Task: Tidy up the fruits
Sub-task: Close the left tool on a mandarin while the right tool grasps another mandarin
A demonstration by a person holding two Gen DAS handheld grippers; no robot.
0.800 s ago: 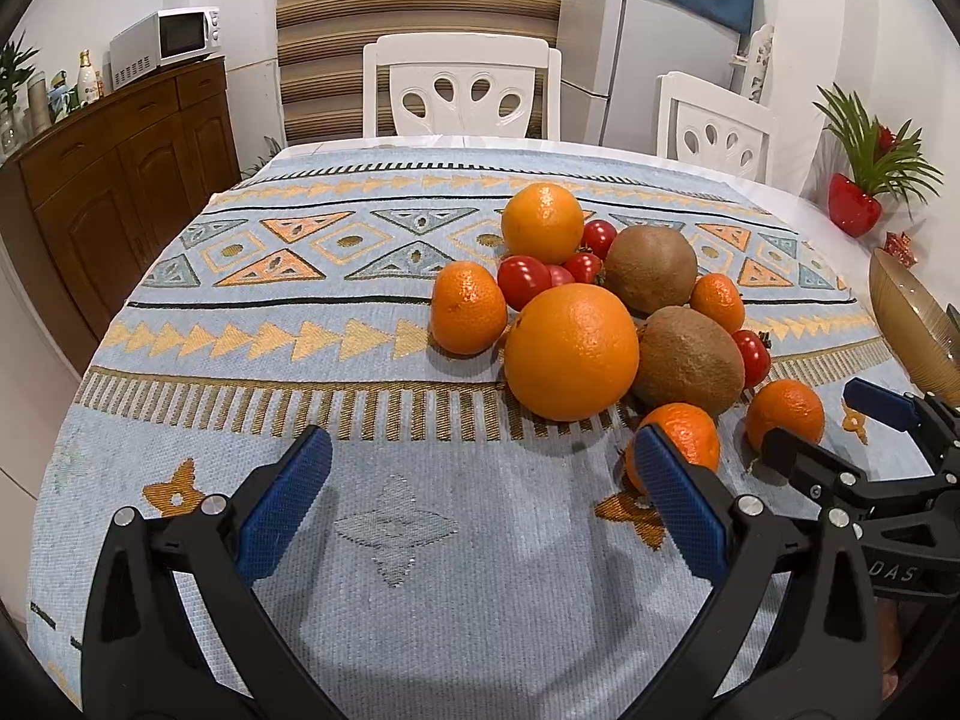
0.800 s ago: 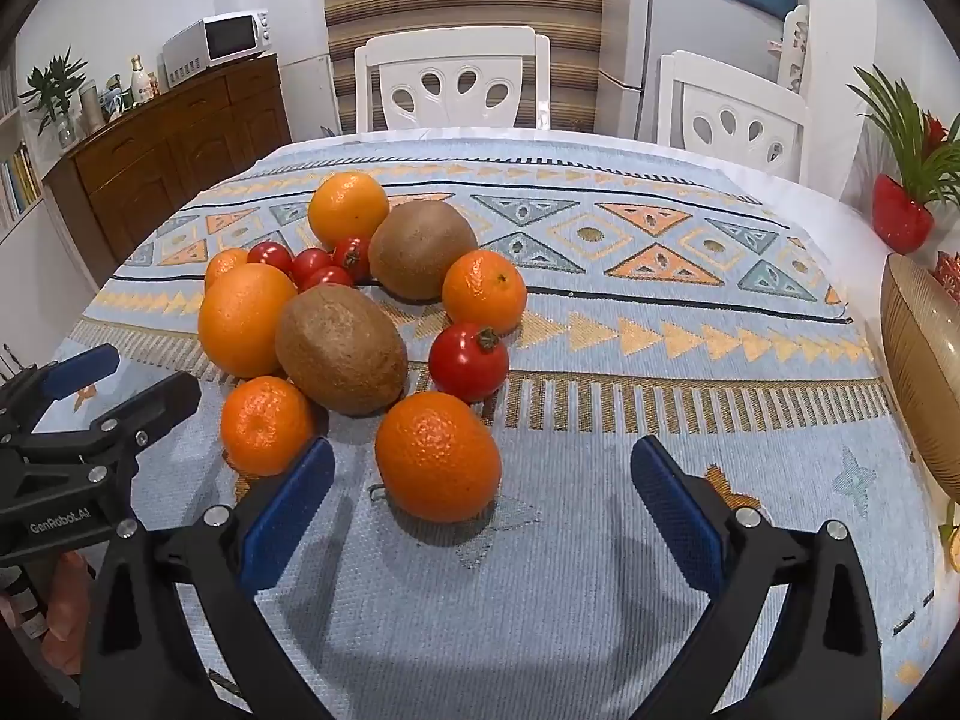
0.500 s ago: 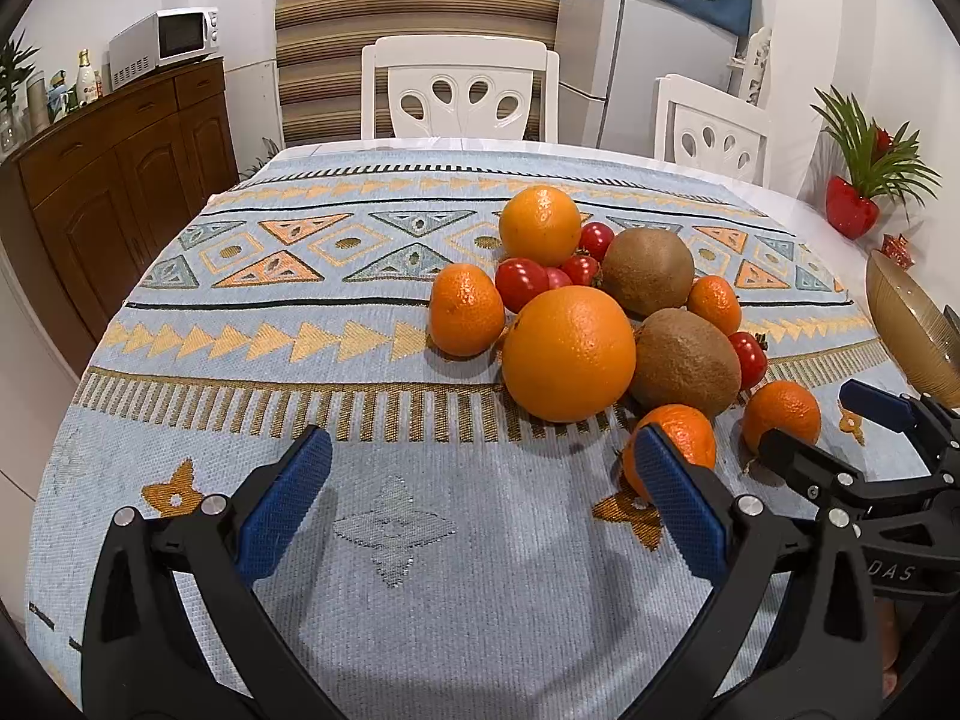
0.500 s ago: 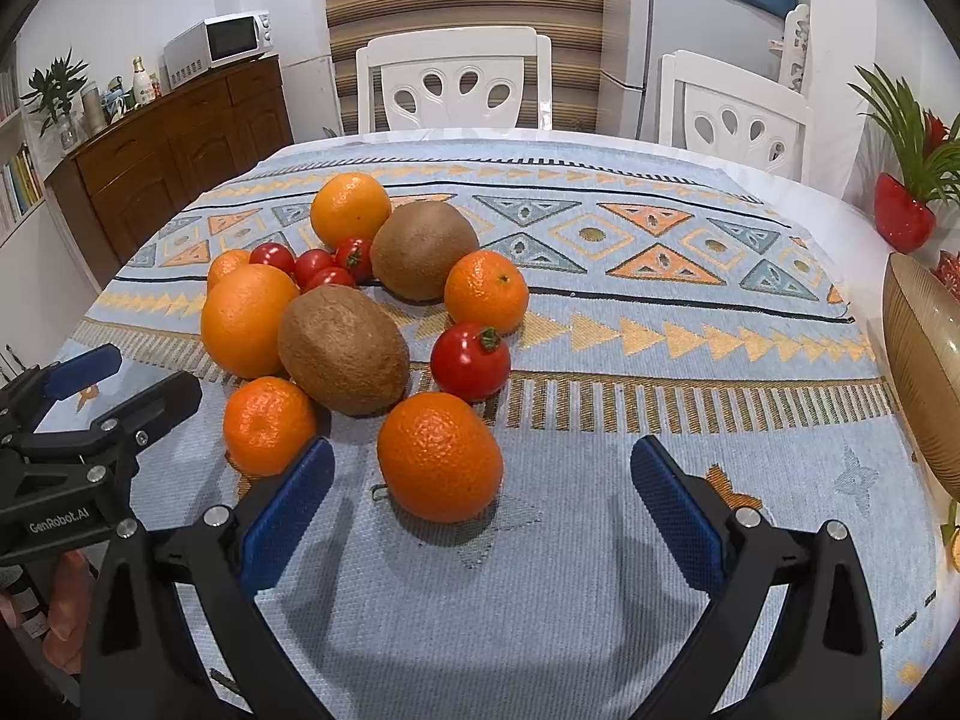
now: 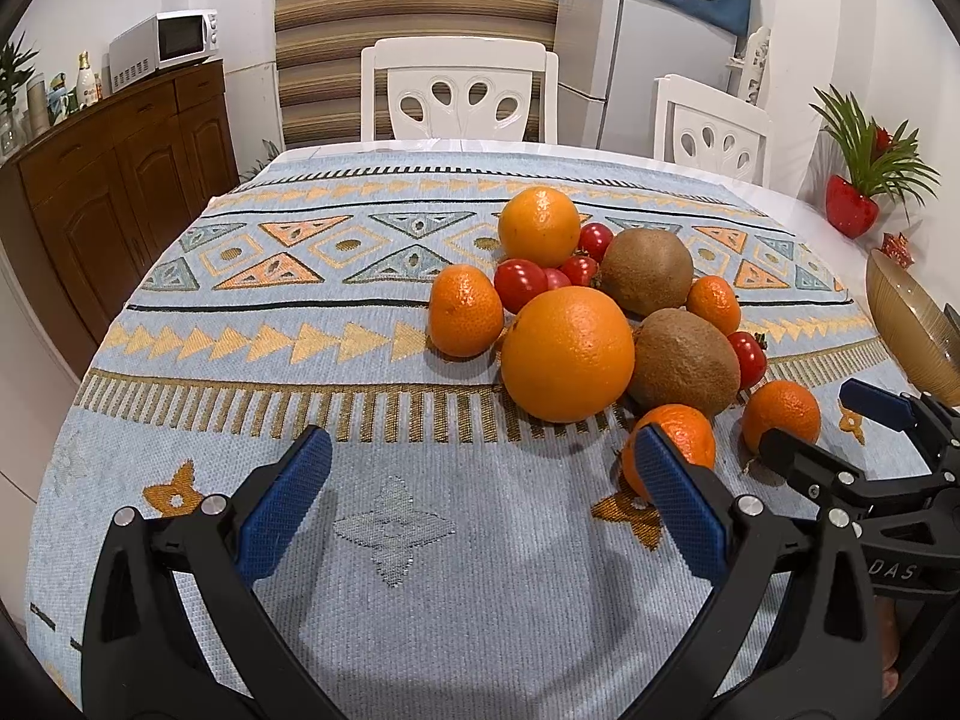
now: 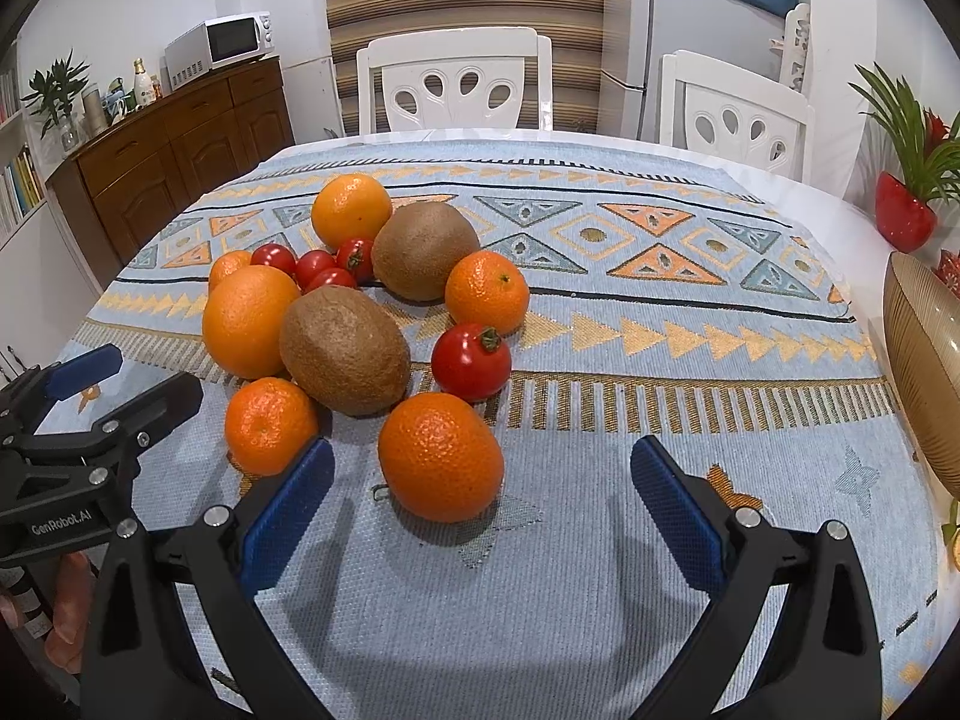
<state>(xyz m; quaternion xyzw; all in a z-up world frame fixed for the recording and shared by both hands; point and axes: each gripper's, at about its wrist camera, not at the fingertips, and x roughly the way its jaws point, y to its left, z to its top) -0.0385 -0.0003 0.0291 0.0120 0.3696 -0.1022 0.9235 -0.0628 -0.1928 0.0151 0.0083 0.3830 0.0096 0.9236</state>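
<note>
We see the fruits heaped together on the patterned blue cloth [image 6: 600, 570], all placed here relative to the big orange [image 5: 567, 354], which is round, glossy and dimpled. Just right of it, touching, lies a fuzzy brown kiwi [image 5: 684, 363]; a 2nd kiwi [image 5: 647, 271] sits behind that one. Behind the big orange are about 4 shiny red tomatoes [image 5: 521, 284], though the pile hides part of them, and beyond them a smaller orange [image 5: 539, 226]. A mandarin [image 5: 465, 310] sits just left of the big orange. Nearer us and to its right are 2 more mandarins: one [image 6: 271, 425] beside the first kiwi, another [image 6: 441, 456] standing apart on the cloth. A lone tomato [image 6: 471, 361] with a green stem rests right of the first kiwi, with a 4th mandarin [image 6: 487, 292] behind it.

Our left gripper [image 5: 480, 507] hovers low in front of the big orange, jaws wide apart and holding nothing. Our right gripper [image 6: 483, 513] has its jaws equally spread, with the near mandarin lying between and just ahead of its blue pads [image 6: 288, 516]. A ribbed amber bowl [image 6: 924, 360] stands far right of the big orange.
</note>
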